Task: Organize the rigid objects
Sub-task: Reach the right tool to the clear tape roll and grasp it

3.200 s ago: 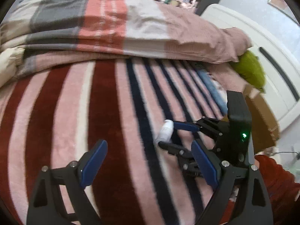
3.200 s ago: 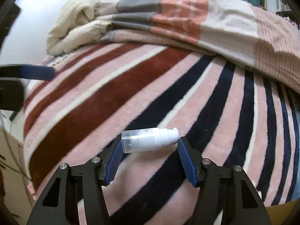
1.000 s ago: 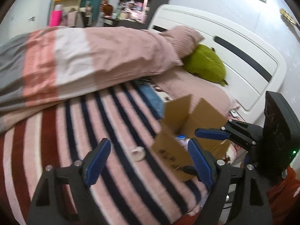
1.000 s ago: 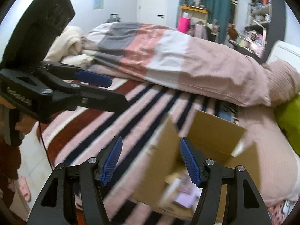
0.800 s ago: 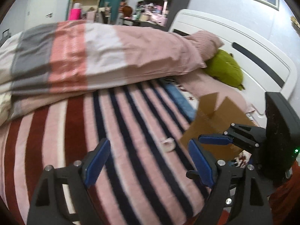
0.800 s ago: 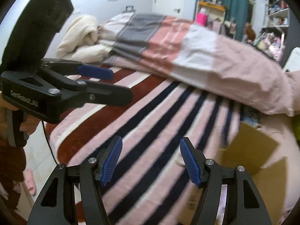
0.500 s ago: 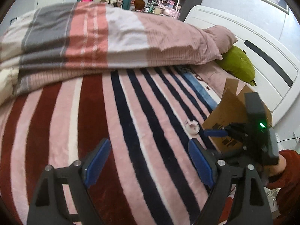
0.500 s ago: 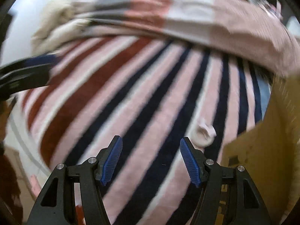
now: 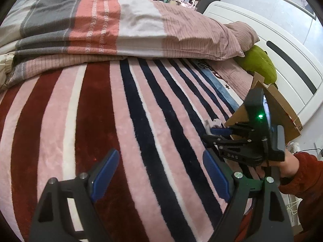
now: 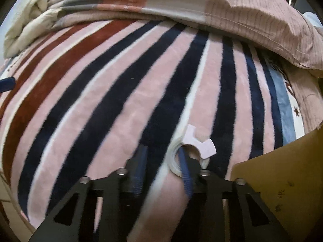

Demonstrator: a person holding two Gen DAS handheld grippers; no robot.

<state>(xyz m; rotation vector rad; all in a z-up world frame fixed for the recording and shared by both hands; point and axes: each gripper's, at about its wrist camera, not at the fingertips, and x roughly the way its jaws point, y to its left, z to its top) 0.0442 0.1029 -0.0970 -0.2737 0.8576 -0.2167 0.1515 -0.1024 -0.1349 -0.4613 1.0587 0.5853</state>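
A small white tape roll [image 10: 177, 162] with a pale lilac notched dispenser piece [image 10: 198, 141] lies on the striped fleece blanket [image 10: 113, 92], just beside the near wall of a cardboard box [image 10: 282, 173]. In the right wrist view one blue-padded finger [image 10: 184, 167] of the right gripper [image 10: 161, 161] passes into the roll's central hole, while the other finger sits outside the roll on the blanket; the jaws stand partly apart, with one side of the roll's ring between them, and the pads do not yet pinch it. The same roll [image 9: 213, 123] appears in the left wrist view as a small white shape at the tip of the right gripper [image 9: 219, 133], which is held by a hand [image 9: 288, 164] in a red knitted sleeve, next to the box [image 9: 280, 109]. The left gripper [image 9: 159, 177] hangs above the blanket [image 9: 97, 121] with its jaws spread wide and nothing between its blue pads, well apart from the roll. Beyond the blanket lies a folded duvet [image 9: 105, 26] in grey, coral, white and pink bands. A green plush object [image 9: 259, 63] rests against the white headboard [image 9: 282, 46] behind the box. A cream-coloured bundled cover [image 10: 26, 30] shows at the far left of the right wrist view.
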